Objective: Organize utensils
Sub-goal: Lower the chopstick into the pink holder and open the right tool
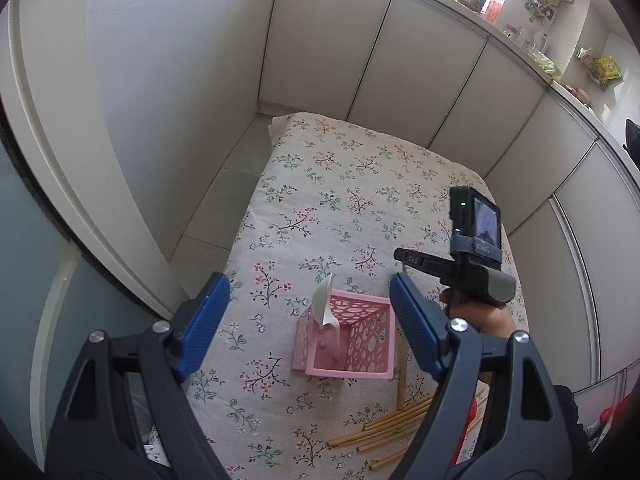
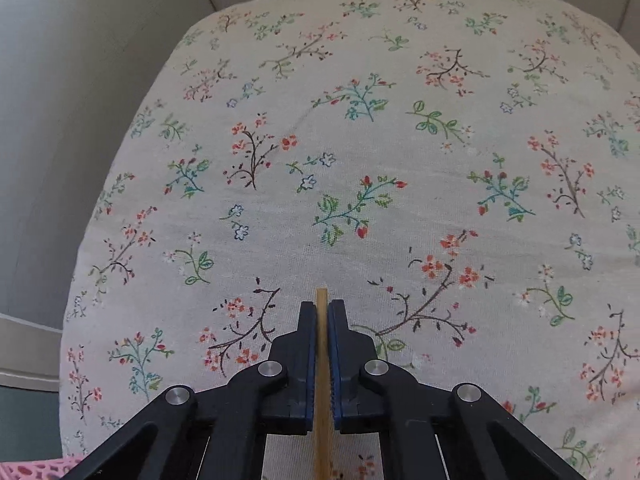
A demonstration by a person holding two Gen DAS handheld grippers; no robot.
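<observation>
My left gripper (image 1: 308, 280) hovers open and empty above a pink perforated basket (image 1: 360, 344) on the floral tablecloth (image 1: 340, 208). A white spoon (image 1: 325, 300) leans in the basket's left corner. Several bamboo chopsticks (image 1: 392, 428) lie loose on the cloth in front of the basket, to its right. My right gripper (image 2: 322, 304) is shut on one bamboo chopstick (image 2: 321, 360), low over the cloth, and the stick's tip pokes out past the pads. In the left wrist view a hand (image 1: 480, 320) holds that gripper just right of the basket. My left finger hides its jaws.
The table ends at a tiled floor strip (image 1: 224, 200) on the left, and white cabinet doors (image 1: 400, 80) run along the far and right sides. A cluttered counter (image 1: 520, 32) lies above them. Something red (image 1: 472, 412) shows at the table's near right edge.
</observation>
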